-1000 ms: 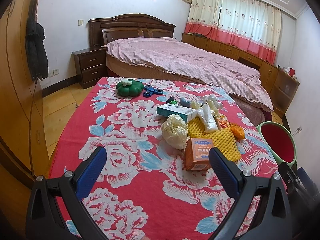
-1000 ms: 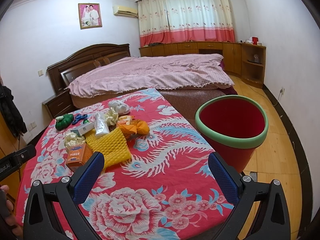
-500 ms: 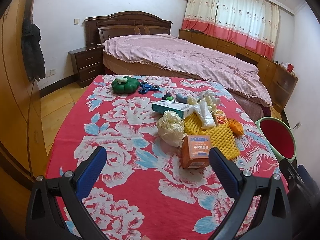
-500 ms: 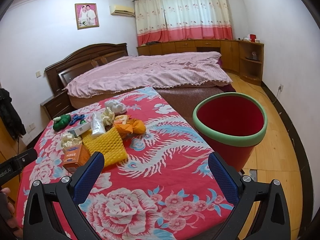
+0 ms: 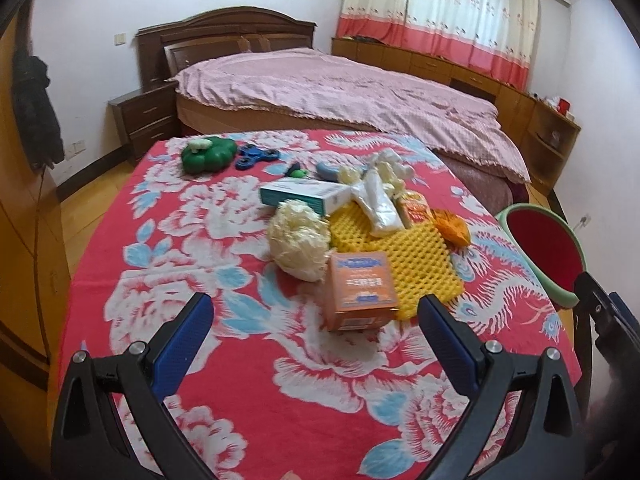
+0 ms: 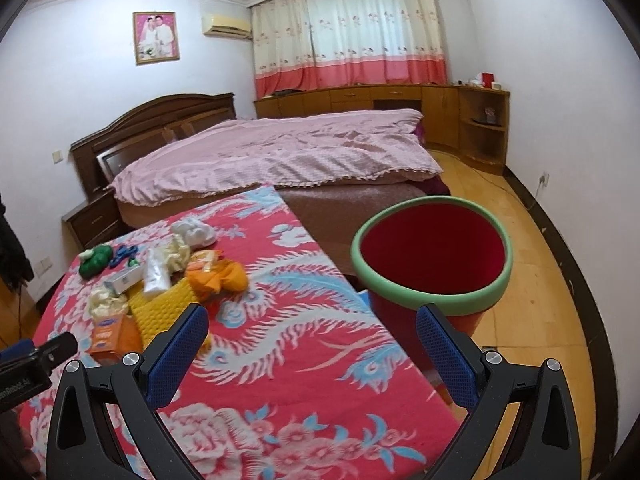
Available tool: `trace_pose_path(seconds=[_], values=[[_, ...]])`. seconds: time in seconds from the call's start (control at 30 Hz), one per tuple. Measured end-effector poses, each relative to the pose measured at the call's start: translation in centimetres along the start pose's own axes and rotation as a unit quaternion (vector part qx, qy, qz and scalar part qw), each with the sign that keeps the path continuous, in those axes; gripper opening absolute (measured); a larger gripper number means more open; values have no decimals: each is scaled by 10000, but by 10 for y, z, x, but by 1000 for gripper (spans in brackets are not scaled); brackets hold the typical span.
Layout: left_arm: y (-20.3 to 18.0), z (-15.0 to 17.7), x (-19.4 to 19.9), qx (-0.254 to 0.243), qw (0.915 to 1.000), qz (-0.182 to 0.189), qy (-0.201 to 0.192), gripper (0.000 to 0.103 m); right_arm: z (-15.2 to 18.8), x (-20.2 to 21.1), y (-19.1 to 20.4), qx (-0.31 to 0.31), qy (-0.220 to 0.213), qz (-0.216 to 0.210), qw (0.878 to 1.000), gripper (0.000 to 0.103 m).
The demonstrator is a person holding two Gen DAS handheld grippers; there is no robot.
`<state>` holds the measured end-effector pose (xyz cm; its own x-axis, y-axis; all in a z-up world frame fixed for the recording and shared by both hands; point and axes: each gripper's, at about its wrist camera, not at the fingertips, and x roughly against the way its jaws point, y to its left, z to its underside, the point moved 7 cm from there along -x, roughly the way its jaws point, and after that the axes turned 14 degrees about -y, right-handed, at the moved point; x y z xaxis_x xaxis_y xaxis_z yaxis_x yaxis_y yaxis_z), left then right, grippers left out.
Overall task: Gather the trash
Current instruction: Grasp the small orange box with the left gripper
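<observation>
Trash lies in a heap on the red flowered tablecloth [image 5: 168, 240]: an orange box [image 5: 360, 290], a crumpled cream wad [image 5: 298, 240], a yellow foam net [image 5: 404, 252], a white-green carton [image 5: 304, 196], a clear plastic bag [image 5: 378, 204] and an orange wrapper [image 5: 452, 228]. My left gripper [image 5: 316, 320] is open and empty, just short of the orange box. My right gripper [image 6: 312, 332] is open and empty over the table's right edge, next to the red bin with a green rim [image 6: 432, 256]. The heap shows in the right wrist view, with the orange box [image 6: 110, 338] at left.
A green toy [image 5: 206, 154] and a blue spinner [image 5: 256, 154] sit at the table's far end. A bed with a pink cover [image 5: 340, 88] stands behind the table. A nightstand [image 5: 146, 118] is at the back left. Wooden floor [image 6: 540, 280] surrounds the bin.
My left gripper has moved forward and lower toward the orange box. My right gripper has shifted right and nearer to the bin. Both stay open.
</observation>
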<state>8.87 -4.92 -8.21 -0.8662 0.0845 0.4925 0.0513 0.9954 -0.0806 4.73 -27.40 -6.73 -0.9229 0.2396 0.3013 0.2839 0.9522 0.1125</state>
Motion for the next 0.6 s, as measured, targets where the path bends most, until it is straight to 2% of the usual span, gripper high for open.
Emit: trace_pose_path(seconds=[0.1,0.4,0.47,0.6], values=[[-8,3,-11,-101,9999,53,123,99,6,-6,-7,-51,108,53,9999,103],[-29,15,-39,-301,9982,213,480,80,18,-20,-11,-107,415,7,9991,103],[-30,16,-41,-310,9980,241,495,67,19,-22,-10,-81,440,-16,9990,103],[-30,21,-45,-322,9970,352,603,56,19,-29,-6,-66,512,-97,9986,103]])
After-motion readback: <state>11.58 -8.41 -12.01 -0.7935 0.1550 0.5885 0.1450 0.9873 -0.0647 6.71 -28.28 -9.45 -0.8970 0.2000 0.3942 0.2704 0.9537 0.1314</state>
